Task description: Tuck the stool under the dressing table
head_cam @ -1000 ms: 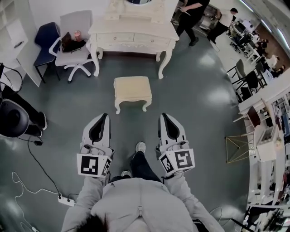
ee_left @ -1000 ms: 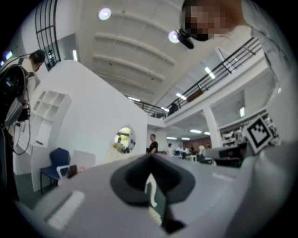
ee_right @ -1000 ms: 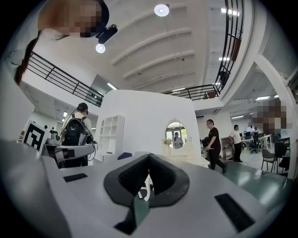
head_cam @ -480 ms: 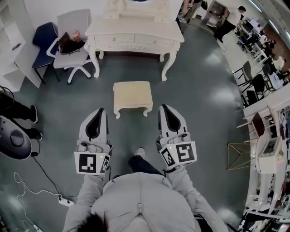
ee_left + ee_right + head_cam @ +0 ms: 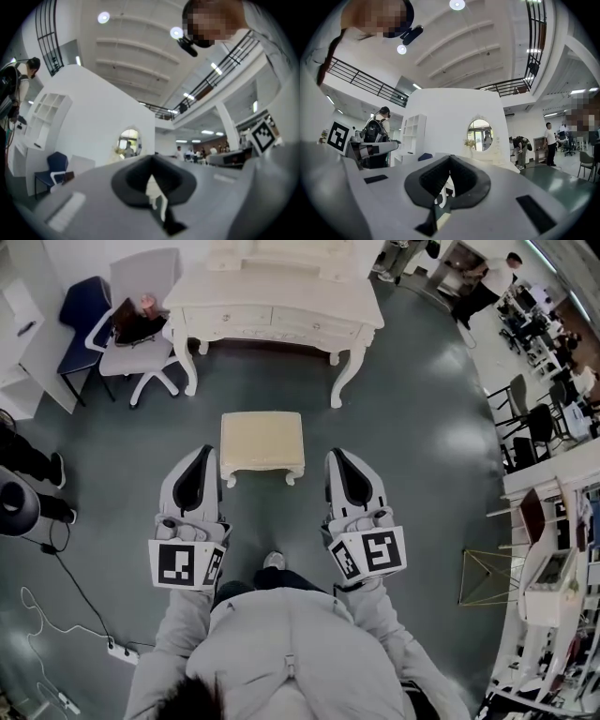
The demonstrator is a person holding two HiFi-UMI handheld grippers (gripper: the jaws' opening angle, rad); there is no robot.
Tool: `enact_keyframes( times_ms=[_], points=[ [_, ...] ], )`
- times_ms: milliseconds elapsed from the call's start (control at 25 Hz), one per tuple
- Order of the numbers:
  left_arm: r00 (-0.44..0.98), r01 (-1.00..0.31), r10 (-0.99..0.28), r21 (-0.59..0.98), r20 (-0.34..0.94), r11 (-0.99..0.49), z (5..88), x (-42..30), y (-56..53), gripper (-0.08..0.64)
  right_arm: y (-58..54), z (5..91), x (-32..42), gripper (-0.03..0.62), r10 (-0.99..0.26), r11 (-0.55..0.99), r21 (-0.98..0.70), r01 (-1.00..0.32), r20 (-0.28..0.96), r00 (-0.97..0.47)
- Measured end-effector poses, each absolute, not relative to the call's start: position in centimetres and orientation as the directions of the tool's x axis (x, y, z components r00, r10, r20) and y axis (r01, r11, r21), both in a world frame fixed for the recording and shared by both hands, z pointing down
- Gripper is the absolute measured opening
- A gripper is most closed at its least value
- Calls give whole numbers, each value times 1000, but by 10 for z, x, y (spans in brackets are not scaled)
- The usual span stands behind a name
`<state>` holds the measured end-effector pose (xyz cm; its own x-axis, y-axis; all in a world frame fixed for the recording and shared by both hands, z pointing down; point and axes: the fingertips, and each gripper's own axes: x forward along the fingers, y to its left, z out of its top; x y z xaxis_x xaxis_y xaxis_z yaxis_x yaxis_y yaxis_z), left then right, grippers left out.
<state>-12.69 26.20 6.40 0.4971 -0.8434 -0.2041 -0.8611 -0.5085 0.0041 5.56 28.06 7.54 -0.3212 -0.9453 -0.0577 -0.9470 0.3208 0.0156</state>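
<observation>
Since the earlier frame: the person has walked forward, so the stool [image 5: 262, 440] and dressing table [image 5: 272, 306] sit nearer and larger in the head view. Both grippers have come up from behind the stool to either side of its near edge. The stool itself appears not to have shifted on the floor [image 5: 412, 456]; it stands upright on its four legs in front of the table, apart from it, with bare floor between. Left gripper [image 5: 201, 454]: just beside the stool's near-left corner, not seen touching; jaws pressed together, nothing between them. Right gripper [image 5: 336, 457]: just off the near-right corner, a slightly wider gap; jaws likewise closed and empty. Both gripper views confirm this, pads meeting with only background visible past them. Progress: judged at the approach stage, nothing of the tuck itself done. The stool looks roughly in line with the opening between the table's front legs, so little sideways correction seems needed. Left to do: make contact with the stool, drive it straight ahead across the open floor, and seat it under the tabletop between the legs. An office chair [image 5: 131, 334] stands left of the table, clear of that path.
</observation>
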Motion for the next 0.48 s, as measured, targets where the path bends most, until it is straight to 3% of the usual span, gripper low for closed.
enact_keyframes(
  times_ms=[480],
  points=[
    [476,-878,-870,-18,-130,-478,79,-110,225,8,229,104,79,2,-940,341,-59,-938,-32,-339]
  ],
)
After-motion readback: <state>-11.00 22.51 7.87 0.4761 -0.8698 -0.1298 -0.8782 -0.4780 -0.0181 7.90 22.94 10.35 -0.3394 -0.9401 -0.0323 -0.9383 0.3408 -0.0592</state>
